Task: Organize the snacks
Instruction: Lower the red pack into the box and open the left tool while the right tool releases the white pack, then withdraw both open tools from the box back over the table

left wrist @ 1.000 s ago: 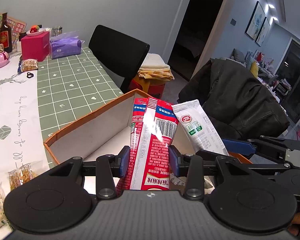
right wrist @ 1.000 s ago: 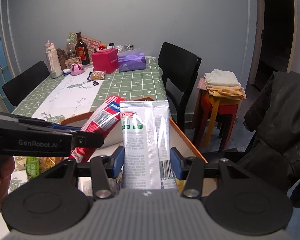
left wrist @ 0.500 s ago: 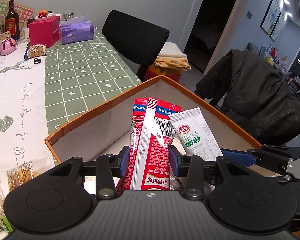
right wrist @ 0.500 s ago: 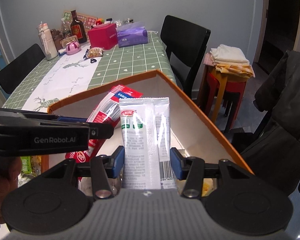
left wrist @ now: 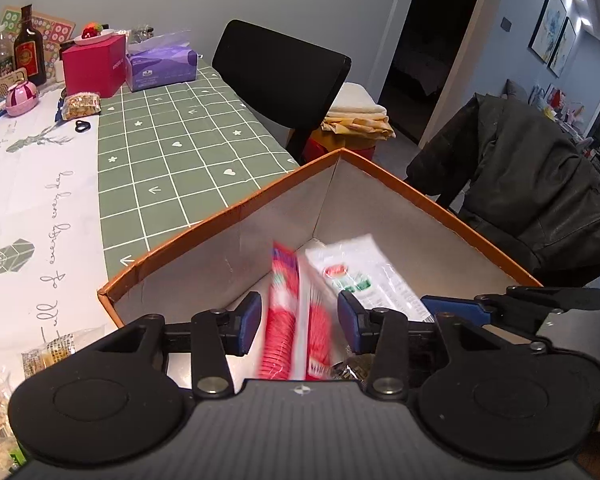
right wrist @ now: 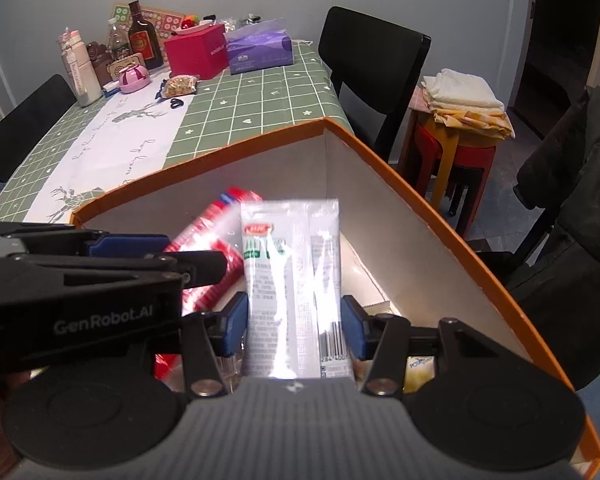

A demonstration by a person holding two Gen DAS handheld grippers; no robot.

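While the left tool (left wrist: 298, 322) opens and the blurred red packet (left wrist: 290, 320) hangs loose between its pads in the lower middle, keep it above the orange box (left wrist: 440, 200) until the packet drops clear; the right tool (right wrist: 292, 326) grips the white packet (right wrist: 292, 276) at frame centre, inside the box walls. I would lower that one beside the red packet, then release it slowly.

"GenRobot.AI" on left claw (right wrist: 204, 266)

A red foil snack packet (left wrist: 290, 312), blurred, stands on end inside an orange-rimmed cardboard box with white walls (left wrist: 228, 248). Beside it, a white plastic snack packet with a red and green label (right wrist: 294, 296) stands upright, its top above the box floor.
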